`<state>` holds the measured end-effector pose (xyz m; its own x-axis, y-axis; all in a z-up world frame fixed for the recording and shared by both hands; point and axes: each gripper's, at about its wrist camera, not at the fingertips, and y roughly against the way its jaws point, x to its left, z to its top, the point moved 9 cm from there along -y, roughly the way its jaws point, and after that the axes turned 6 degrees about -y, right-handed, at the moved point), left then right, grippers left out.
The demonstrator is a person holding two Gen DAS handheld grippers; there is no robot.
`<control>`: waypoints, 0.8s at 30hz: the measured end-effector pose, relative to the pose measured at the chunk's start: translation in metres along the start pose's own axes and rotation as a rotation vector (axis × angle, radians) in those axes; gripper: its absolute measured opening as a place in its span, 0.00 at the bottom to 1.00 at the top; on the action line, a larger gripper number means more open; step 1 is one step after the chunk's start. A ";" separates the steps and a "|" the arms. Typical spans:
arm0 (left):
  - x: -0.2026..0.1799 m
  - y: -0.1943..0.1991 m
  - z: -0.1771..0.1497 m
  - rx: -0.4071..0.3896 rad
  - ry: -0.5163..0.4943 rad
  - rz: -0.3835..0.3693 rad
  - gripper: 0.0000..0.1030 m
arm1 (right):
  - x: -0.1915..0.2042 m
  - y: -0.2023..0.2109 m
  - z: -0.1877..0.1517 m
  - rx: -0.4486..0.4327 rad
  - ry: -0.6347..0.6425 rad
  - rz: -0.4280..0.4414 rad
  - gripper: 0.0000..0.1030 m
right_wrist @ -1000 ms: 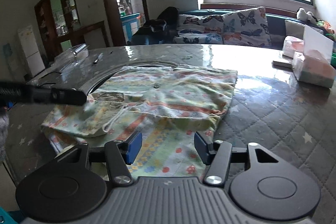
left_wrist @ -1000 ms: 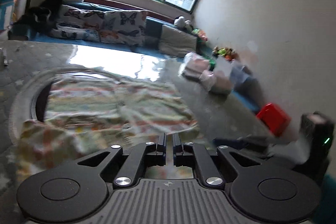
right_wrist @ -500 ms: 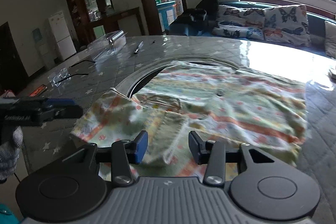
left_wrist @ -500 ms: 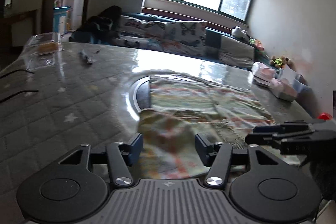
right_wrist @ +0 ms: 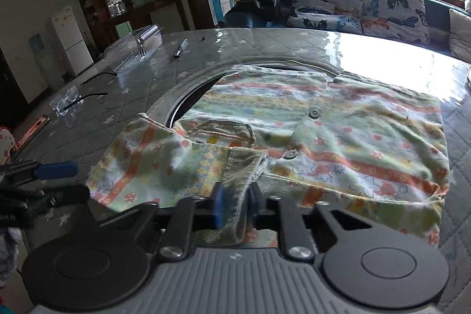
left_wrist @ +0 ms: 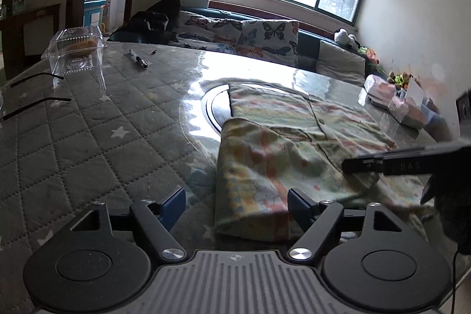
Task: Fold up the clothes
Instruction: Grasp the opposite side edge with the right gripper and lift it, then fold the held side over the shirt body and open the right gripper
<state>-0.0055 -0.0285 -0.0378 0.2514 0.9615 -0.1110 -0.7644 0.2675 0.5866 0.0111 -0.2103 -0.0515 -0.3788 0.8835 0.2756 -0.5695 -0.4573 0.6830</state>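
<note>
A pastel striped, flower-printed garment (left_wrist: 282, 143) (right_wrist: 323, 137) lies partly folded on the quilted table (left_wrist: 88, 137), over a round recess. My left gripper (left_wrist: 235, 205) stands open just before the garment's near left corner, with nothing between its fingers. My right gripper (right_wrist: 235, 208) is shut on the ribbed cuff of a sleeve (right_wrist: 238, 175) that is folded across the garment's near edge. In the left wrist view the right gripper's fingers (left_wrist: 382, 164) reach in from the right over the cloth. The left gripper's blue-tipped fingers (right_wrist: 56, 169) show at the left edge of the right wrist view.
On the table's far left are a clear plastic box (left_wrist: 73, 52), a pen (left_wrist: 137, 58) and glasses (right_wrist: 67, 99). Tissue packs (left_wrist: 394, 105) sit at the far right. A sofa with butterfly cushions (left_wrist: 250, 34) stands behind the table.
My left gripper went from shut to open and swung to the garment's left corner. My right gripper moved onto the sleeve cuff and closed on it.
</note>
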 end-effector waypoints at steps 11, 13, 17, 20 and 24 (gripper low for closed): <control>-0.017 -0.008 -0.009 0.002 -0.130 0.052 0.85 | 0.013 0.053 0.034 -0.146 0.017 0.017 0.08; -0.019 -0.009 -0.009 0.000 -0.144 0.056 0.85 | 0.019 0.067 0.044 -0.177 0.034 0.024 0.08; -0.023 -0.012 -0.010 -0.004 -0.178 0.075 0.85 | 0.031 0.087 0.064 -0.231 0.078 0.030 0.08; -0.022 -0.014 -0.011 -0.001 -0.184 0.094 0.85 | 0.039 0.099 0.079 -0.270 0.107 0.030 0.08; -0.017 -0.013 -0.010 0.000 -0.156 0.104 0.85 | 0.037 0.109 0.082 -0.291 0.111 0.018 0.08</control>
<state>-0.0059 -0.0473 -0.0520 0.2602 0.9626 0.0758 -0.7912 0.1675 0.5882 -0.0048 -0.2186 0.0886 -0.4592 0.8656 0.1998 -0.7404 -0.4972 0.4522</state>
